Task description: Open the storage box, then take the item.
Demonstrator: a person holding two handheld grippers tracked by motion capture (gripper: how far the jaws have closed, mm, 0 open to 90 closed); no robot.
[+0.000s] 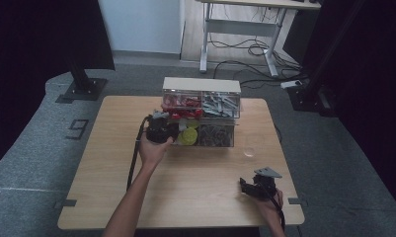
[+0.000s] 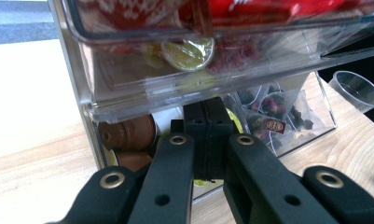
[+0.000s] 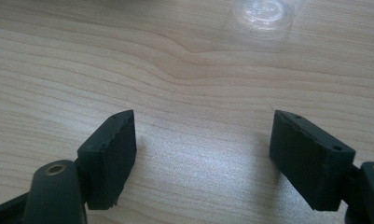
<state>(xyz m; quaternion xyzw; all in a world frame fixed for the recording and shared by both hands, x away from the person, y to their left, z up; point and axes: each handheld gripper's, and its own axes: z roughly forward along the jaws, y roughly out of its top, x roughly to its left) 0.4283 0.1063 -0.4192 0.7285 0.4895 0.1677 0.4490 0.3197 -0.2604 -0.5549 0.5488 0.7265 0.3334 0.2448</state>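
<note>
At the clear organizer (image 2: 89, 93), left tool (image 2: 208, 123) clenched empty, right tool (image 3: 203, 154) released.

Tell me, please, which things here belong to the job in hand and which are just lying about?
In use: left gripper, shut at the clear drawer organiser; brown capsules in its lower compartment.
Lying about: clear cup, right gripper open over the table, tea bags.
</note>
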